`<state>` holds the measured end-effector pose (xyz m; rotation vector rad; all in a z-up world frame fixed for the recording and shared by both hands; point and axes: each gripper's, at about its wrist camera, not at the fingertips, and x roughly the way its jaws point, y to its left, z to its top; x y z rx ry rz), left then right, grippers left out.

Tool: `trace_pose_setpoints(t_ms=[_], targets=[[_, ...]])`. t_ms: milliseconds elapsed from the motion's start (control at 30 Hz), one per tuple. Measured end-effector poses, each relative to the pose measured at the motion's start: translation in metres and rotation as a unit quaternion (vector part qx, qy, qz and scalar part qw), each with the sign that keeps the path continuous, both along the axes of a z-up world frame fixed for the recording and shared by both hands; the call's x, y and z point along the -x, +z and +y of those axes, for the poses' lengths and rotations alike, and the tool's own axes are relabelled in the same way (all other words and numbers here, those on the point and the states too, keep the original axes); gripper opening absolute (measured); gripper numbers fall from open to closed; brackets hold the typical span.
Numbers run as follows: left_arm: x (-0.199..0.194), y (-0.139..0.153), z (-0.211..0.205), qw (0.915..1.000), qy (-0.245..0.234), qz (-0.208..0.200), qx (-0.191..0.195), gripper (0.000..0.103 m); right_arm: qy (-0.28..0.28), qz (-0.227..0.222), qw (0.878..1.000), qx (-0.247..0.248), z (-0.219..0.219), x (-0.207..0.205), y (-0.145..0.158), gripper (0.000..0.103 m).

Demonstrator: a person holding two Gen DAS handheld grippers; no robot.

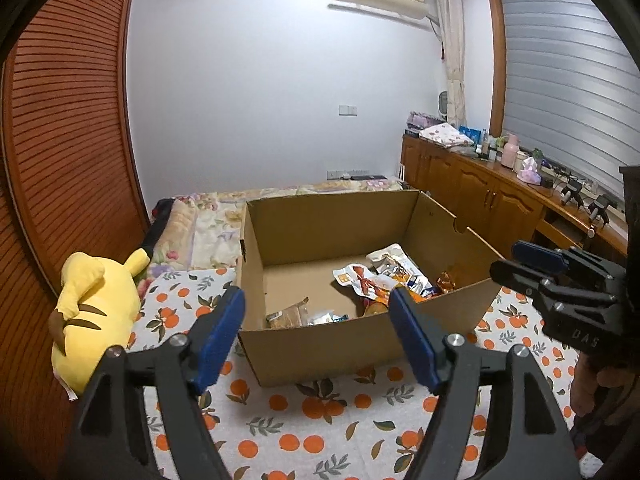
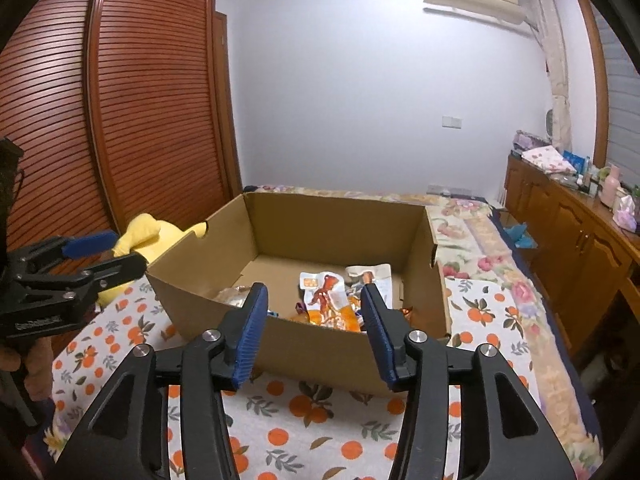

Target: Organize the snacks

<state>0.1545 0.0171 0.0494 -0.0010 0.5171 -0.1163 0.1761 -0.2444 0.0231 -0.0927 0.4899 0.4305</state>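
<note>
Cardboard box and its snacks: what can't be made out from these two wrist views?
- Snacks along the near wall of the cardboard box: hidden in both views by that wall and the open jaws.
- Packet labels: too small and blurred to read in either view.
- Wrapped item in the near left corner: partly cut off by the box wall in the left wrist view, so its kind is unclear.

Dim, cool indoor light, both fisheye views.
I see soft shadows, no glare, strong edge bending, black vignette corners; the wall (image 1: 260, 100) looks bluish, detail slightly soft.
</note>
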Motion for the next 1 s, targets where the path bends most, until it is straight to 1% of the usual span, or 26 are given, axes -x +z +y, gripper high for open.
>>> trace_pose_setpoints(t_ms=[33,100,167,200,233,300,367,433,500,733,867,1000], targets=[[0.001,0.000,0.000,1.0000,0.000,0.000,0.002,0.076,-0.004,-0.003,1.000,0.002,0.000,0.001,-0.001,0.057],[0.003,0.000,0.001,1.0000,-0.002,0.002,0.007,0.078,-0.008,-0.004,1.000,0.001,-0.001,0.002,-0.002,0.067],[0.005,0.001,0.000,1.0000,0.001,0.000,0.006,0.080,-0.015,-0.005,1.000,0.001,-0.003,0.004,-0.004,0.073],[0.006,0.002,-0.001,1.0000,0.005,-0.005,0.001,0.084,-0.018,-0.008,1.000,0.002,-0.003,0.005,-0.005,0.076],[0.009,0.002,-0.002,0.9999,0.007,-0.011,-0.003,0.087,-0.022,-0.012,1.000,0.002,-0.004,0.006,-0.005,0.078],[0.012,0.003,-0.002,0.9998,0.007,-0.017,-0.004,0.088,-0.025,-0.012,1.000,-0.003,-0.006,0.008,-0.006,0.083],[0.014,0.004,-0.001,0.9998,0.008,-0.017,-0.001,0.089,-0.029,-0.009,1.000,-0.003,-0.007,0.008,-0.006,0.084],[0.016,0.005,0.000,0.9998,0.008,-0.017,0.004,0.093,-0.033,-0.009,0.999,-0.003,-0.008,0.009,-0.005,0.085],[0.017,0.006,0.001,0.9998,0.009,-0.019,0.003,0.094,-0.032,-0.008,0.999,-0.009,-0.010,0.011,-0.004,0.086],[0.030,0.009,-0.002,0.9993,0.022,-0.030,0.001,0.094,-0.046,-0.018,0.999,-0.013,-0.014,0.022,0.002,0.086],[0.039,0.010,-0.005,0.9989,0.032,-0.032,-0.010,0.094,-0.051,-0.026,0.998,-0.015,-0.015,0.032,0.006,0.086],[0.050,0.011,-0.008,0.9984,0.038,-0.040,-0.014,0.094,-0.057,-0.030,0.998,-0.017,-0.017,0.041,0.008,0.086]])
